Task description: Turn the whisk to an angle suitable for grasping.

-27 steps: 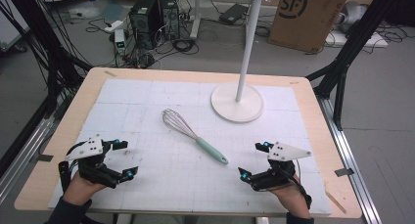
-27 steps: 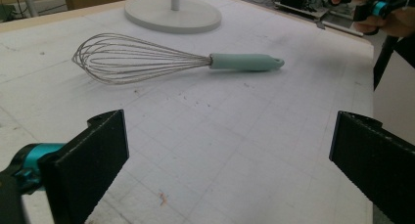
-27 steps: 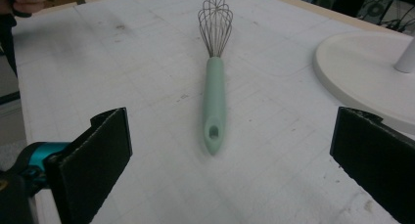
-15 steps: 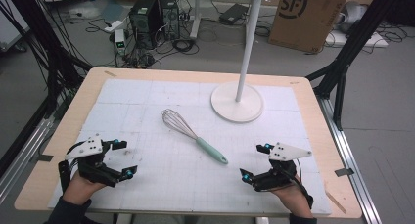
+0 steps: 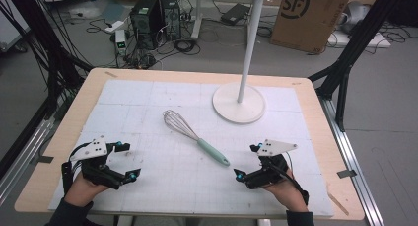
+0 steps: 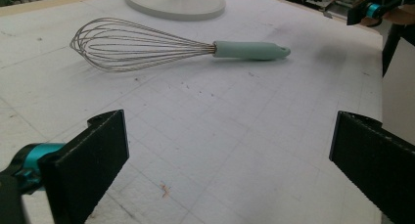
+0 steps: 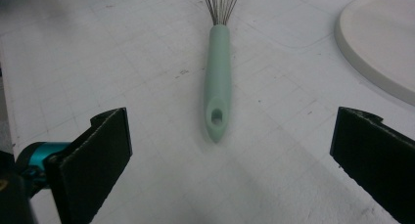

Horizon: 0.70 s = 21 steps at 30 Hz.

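A: Two grippers, both empty. The left gripper [image 5: 124, 161] rests at the near left of the mat [image 5: 148, 97], jaws wide apart, aimed across at the whisk [image 5: 194, 137].

B: And the whisk?

A: Flat mid-mat, wires toward the far left, green handle [image 7: 218, 94] pointing near right, likely so the hanging hole faces the right gripper [image 5: 248, 161].

B: That one is spread wide too?

A: Yes, nothing between its jaws, the handle end just ahead. The stand [image 5: 239, 101] waits far right, well apart, probably for hanging the whisk.
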Each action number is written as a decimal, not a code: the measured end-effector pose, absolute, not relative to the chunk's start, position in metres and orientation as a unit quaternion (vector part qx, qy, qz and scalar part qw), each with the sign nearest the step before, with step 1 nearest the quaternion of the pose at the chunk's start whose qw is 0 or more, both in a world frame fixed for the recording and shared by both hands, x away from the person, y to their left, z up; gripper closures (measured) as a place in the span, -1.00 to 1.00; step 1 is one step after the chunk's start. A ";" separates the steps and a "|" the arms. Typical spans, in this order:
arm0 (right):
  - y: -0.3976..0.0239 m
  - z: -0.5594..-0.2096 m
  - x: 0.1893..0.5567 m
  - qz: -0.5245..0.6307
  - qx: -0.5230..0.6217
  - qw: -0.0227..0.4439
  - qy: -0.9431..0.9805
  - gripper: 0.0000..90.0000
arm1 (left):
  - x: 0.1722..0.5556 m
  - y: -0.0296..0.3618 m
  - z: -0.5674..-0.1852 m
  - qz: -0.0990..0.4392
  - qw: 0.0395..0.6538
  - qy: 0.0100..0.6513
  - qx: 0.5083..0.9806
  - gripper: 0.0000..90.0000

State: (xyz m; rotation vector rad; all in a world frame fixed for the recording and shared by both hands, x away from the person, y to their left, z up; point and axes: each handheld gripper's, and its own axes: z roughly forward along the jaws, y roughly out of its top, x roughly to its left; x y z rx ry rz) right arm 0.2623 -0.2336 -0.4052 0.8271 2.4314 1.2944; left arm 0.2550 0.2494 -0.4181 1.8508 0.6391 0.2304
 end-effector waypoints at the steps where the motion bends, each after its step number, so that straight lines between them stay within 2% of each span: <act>1: -0.232 -0.405 0.264 0.444 0.284 0.132 0.840 -0.99 | 0.255 0.249 -0.418 0.097 0.552 0.269 0.783 -0.96; 21: -0.209 -0.399 0.288 0.402 0.257 0.099 0.873 -0.99 | 0.253 0.246 -0.414 0.095 0.553 0.257 0.787 -0.96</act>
